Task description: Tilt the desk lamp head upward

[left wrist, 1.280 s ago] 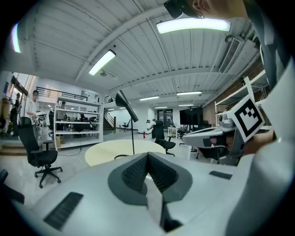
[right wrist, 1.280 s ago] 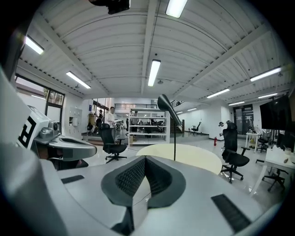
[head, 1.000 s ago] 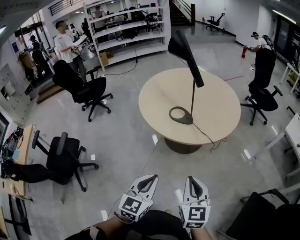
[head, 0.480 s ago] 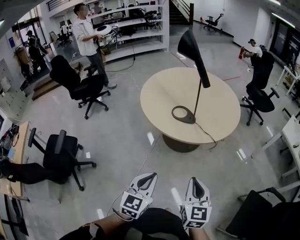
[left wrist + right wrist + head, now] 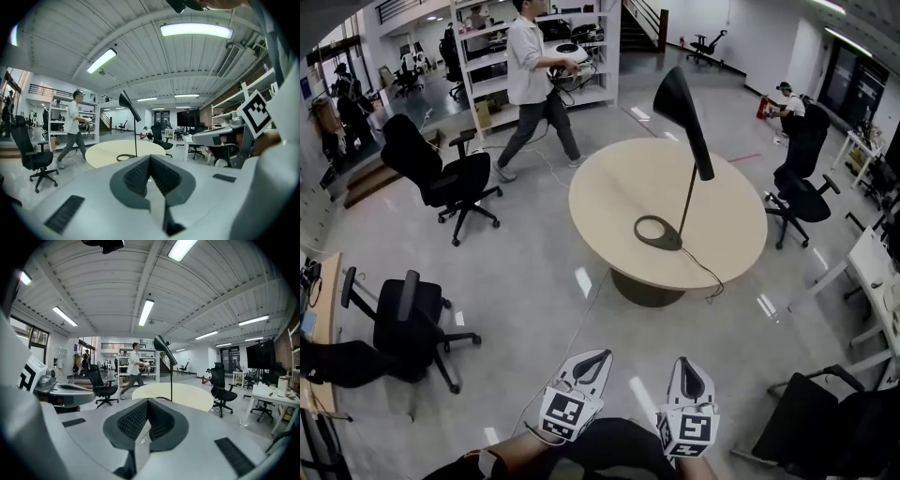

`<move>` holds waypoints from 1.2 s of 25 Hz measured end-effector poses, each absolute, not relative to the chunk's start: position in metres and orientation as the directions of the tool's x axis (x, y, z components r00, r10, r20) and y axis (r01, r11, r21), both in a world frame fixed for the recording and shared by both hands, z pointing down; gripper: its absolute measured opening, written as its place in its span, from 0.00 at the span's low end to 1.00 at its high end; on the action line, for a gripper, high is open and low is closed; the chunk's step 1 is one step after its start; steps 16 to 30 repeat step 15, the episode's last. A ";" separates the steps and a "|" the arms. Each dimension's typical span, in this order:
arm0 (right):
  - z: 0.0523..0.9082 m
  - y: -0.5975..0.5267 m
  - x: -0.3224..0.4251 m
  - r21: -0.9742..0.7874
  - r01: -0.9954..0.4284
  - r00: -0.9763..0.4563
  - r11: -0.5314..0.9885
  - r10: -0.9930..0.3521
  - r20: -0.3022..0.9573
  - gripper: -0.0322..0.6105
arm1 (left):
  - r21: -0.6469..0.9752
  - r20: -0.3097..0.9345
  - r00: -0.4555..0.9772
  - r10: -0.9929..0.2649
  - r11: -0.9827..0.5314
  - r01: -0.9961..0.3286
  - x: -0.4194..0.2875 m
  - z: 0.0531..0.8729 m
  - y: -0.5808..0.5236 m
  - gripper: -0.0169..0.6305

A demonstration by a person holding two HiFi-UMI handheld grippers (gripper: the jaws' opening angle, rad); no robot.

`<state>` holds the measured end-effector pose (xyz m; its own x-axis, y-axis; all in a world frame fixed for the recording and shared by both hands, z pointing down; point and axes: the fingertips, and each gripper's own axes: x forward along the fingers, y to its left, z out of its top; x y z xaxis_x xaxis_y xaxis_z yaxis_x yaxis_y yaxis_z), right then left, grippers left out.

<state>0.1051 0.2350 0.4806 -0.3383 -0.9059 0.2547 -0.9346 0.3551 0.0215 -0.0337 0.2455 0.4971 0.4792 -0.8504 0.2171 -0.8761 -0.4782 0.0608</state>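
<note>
- The desk lamp (image 5: 686, 192) stands on the round desk (image 5: 600, 202). Its ring base (image 5: 656, 232) is near the desk's middle, its thin stem (image 5: 688, 202) is upright, and its cord (image 5: 705, 272) trails off the near edge.
- The lamp head (image 5: 681, 108) is a black cone set steeply aslant on top of the stem, with its wide end high and its narrow end low at the joint.
- The left gripper (image 5: 602, 356) and the right gripper (image 5: 687, 361) are held low and side by side in front of us, well apart from the desk. Both are clenched on nothing: in each gripper view the ribbed pads meet, and the lamp shows far beyond them.
- We judge that this slant fits either a head waiting to be raised or one already raised. The pictures do not settle which.
- We judge that any handling of the head calls for a grip near its narrow end, close to the joint, and a slow turn about that joint alone.
- The slender stem and light ring base look easy to tip or slide, so one gripper would do well to steady them, clear of the cord.
</note>
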 end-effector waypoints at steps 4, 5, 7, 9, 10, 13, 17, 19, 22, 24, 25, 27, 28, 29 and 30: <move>0.483 0.237 0.103 0.033 -0.942 -0.313 0.333 -0.913 0.262 0.07 | 0.071 0.214 0.503 -0.837 -0.501 -0.863 -0.036 0.501 0.246 0.10; 0.484 0.237 0.102 0.035 -0.944 -0.308 0.328 -0.914 0.264 0.07 | 0.072 0.214 0.508 -0.834 -0.505 -0.860 -0.036 0.502 0.245 0.10; 0.486 0.235 0.100 0.035 -0.946 -0.303 0.323 -0.915 0.267 0.07 | 0.074 0.216 0.511 -0.832 -0.508 -0.858 -0.039 0.504 0.243 0.10; 0.487 0.234 0.098 0.035 -0.947 -0.298 0.319 -0.915 0.272 0.07 | 0.076 0.217 0.513 -0.830 -0.510 -0.857 -0.041 0.505 0.242 0.10; 0.487 0.233 0.097 0.036 -0.948 -0.294 0.315 -0.915 0.275 0.07 | 0.079 0.218 0.516 -0.829 -0.512 -0.855 -0.041 0.505 0.240 0.10; 0.489 0.230 0.095 0.037 -0.950 -0.287 0.310 -0.915 0.284 0.07 | 0.090 0.222 0.522 -0.823 -0.516 -0.852 -0.043 0.507 0.236 0.10; 0.490 0.227 0.093 0.038 -0.950 -0.288 0.311 -0.914 0.286 0.07 | 0.092 0.224 0.522 -0.823 -0.515 -0.852 -0.045 0.508 0.233 0.10; 0.490 0.227 0.093 0.038 -0.950 -0.288 0.311 -0.914 0.286 0.07 | 0.092 0.224 0.522 -0.823 -0.515 -0.852 -0.045 0.508 0.233 0.10; 0.490 0.227 0.093 0.038 -0.950 -0.288 0.311 -0.914 0.286 0.07 | 0.092 0.224 0.522 -0.823 -0.515 -0.852 -0.045 0.508 0.233 0.10; 0.490 0.227 0.093 0.038 -0.950 -0.288 0.311 -0.914 0.286 0.07 | 0.092 0.224 0.522 -0.823 -0.515 -0.852 -0.045 0.508 0.233 0.10; 0.490 0.227 0.093 0.038 -0.950 -0.288 0.311 -0.914 0.286 0.07 | 0.092 0.224 0.522 -0.823 -0.515 -0.852 -0.045 0.508 0.233 0.10; 0.490 0.227 0.093 0.038 -0.950 -0.288 0.311 -0.914 0.286 0.07 | 0.092 0.224 0.522 -0.823 -0.515 -0.852 -0.045 0.508 0.233 0.10; 0.490 0.227 0.093 0.038 -0.950 -0.288 0.311 -0.914 0.286 0.07 | 0.092 0.224 0.522 -0.823 -0.515 -0.852 -0.045 0.508 0.233 0.10; 0.490 0.227 0.093 0.038 -0.950 -0.288 0.311 -0.914 0.286 0.07 | 0.092 0.224 0.522 -0.823 -0.515 -0.852 -0.045 0.508 0.233 0.10; 0.490 0.227 0.093 0.038 -0.950 -0.288 0.311 -0.914 0.286 0.07 | 0.092 0.224 0.522 -0.823 -0.515 -0.852 -0.045 0.508 0.233 0.10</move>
